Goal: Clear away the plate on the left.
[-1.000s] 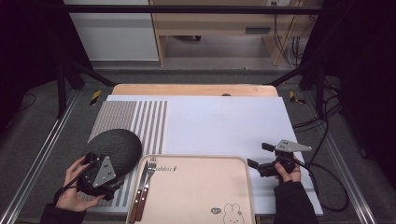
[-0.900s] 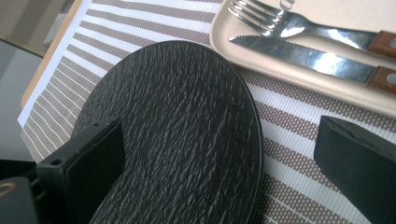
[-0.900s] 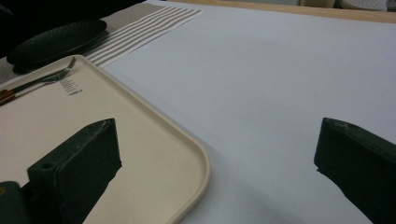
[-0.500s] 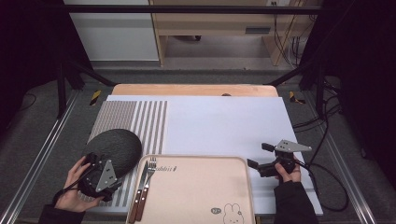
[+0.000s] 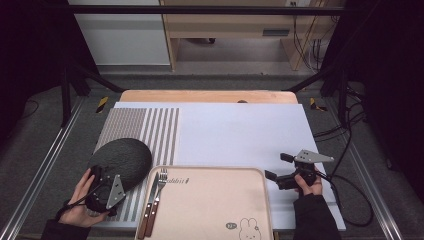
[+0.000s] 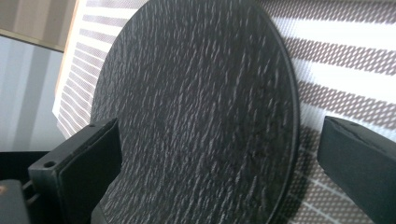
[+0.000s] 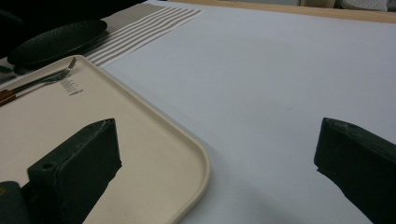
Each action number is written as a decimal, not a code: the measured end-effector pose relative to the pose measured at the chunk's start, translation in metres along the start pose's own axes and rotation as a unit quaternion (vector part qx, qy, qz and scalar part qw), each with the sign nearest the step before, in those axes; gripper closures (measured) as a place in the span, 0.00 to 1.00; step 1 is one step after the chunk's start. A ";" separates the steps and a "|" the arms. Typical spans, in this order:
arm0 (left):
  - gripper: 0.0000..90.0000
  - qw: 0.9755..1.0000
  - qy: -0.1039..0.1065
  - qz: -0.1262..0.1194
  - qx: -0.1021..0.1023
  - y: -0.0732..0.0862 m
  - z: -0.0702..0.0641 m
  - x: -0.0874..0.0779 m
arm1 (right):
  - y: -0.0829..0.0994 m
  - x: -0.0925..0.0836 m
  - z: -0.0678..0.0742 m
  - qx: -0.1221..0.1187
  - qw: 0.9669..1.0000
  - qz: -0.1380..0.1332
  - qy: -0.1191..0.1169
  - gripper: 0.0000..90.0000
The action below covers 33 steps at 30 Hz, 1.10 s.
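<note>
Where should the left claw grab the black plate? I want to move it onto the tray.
Grip the black plate by its thin near rim, coming in low from the person's side. It is flat, wide and shallow, so only the edge fits between the left claw, whose open jaws already straddle it.

Not much to read here — the tray has a small line of dark print near its top left by the fork, too blurry to make out, plus a tiny round mark beside a bunny drawing — also unreadable.
</note>
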<state>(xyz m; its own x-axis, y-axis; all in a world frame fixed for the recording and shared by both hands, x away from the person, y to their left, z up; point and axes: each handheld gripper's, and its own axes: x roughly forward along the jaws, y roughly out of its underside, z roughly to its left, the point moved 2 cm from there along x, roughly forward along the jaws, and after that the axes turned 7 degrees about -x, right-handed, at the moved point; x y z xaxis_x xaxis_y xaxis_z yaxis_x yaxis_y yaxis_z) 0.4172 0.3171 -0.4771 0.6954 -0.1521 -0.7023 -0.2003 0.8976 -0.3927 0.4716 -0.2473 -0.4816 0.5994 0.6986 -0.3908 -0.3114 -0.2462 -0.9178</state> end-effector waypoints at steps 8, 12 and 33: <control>0.04 1.000 -0.023 -0.012 0.017 0.001 -0.001 0.004 | 0.000 0.000 0.000 0.000 1.000 0.000 0.000 0.01; 0.07 0.999 -0.038 -0.003 0.036 0.004 -0.003 0.008 | 0.000 0.000 0.000 -0.001 1.000 -0.001 0.001 0.01; 0.45 0.991 -0.106 -0.024 0.075 0.015 -0.028 0.006 | 0.000 0.000 0.000 -0.002 1.000 0.001 0.000 0.01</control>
<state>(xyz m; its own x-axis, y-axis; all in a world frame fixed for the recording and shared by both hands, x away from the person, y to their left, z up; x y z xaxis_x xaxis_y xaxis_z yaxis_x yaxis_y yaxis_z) 0.3986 0.3181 -0.5037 0.8340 -0.1198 -0.5387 -0.0700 0.9453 -0.3186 0.4715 -0.2468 -0.4818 0.5990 0.6977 -0.3929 -0.3105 -0.2500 -0.9171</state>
